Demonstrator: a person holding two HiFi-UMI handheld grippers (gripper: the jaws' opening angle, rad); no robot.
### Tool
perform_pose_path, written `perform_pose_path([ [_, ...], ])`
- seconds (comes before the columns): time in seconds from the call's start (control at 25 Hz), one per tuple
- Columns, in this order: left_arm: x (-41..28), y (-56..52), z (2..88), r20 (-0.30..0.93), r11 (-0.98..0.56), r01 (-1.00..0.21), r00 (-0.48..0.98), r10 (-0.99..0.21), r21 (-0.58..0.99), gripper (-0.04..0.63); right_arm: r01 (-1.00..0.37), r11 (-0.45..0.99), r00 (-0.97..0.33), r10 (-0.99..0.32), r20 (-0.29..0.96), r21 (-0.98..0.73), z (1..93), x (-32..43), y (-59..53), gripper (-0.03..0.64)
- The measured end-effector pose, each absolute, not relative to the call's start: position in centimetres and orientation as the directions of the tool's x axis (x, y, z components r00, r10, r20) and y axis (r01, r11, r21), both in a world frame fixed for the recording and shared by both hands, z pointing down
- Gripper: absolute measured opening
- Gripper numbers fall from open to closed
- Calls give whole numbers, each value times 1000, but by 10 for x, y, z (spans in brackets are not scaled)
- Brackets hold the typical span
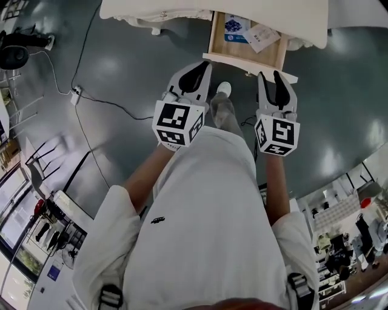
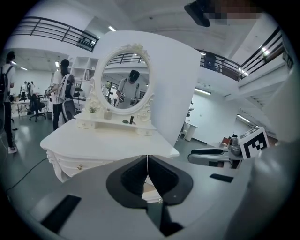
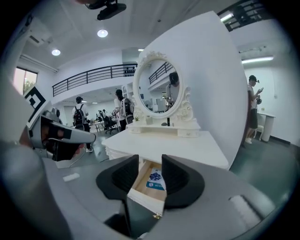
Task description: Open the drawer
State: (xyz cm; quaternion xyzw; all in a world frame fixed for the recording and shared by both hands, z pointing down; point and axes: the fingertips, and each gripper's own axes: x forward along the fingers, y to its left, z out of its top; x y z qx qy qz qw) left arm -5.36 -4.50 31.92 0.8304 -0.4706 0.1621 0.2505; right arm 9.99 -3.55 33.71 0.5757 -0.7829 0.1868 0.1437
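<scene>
Left gripper [image 1: 204, 65] jaws pressed together, nothing between. Right gripper [image 1: 270, 75] jaws apart, empty. Both held up at the near side of the drawer [image 1: 241, 52], side by side. Drawer stands pulled out toward the person from under the white dressing table [image 1: 279, 12]. Inside: blue packet [image 1: 233, 26], white card [image 1: 262, 36]. Oval mirror [image 3: 157, 84] at the table's far side. Grey floor [image 1: 121, 72] around, cable [image 1: 91, 100] at left.

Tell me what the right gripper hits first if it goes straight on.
Probably the open drawer: it shows between the right gripper's open jaws, with nothing nearer in that line. How far off it lies is unclear.
</scene>
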Motion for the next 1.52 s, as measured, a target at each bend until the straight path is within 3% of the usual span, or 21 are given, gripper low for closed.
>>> perform_pose_path([
  [0.6, -69, -47, 260, 406, -443, -872, 489, -772, 209, 14, -960, 271, -281, -912, 298, -76, 253, 111, -41, 13],
  [1.52, -87, -44, 192, 269, -428, -886, 463, -845, 179, 12, -957, 288, -289, -950, 120, -25, 158, 134, -39, 11],
])
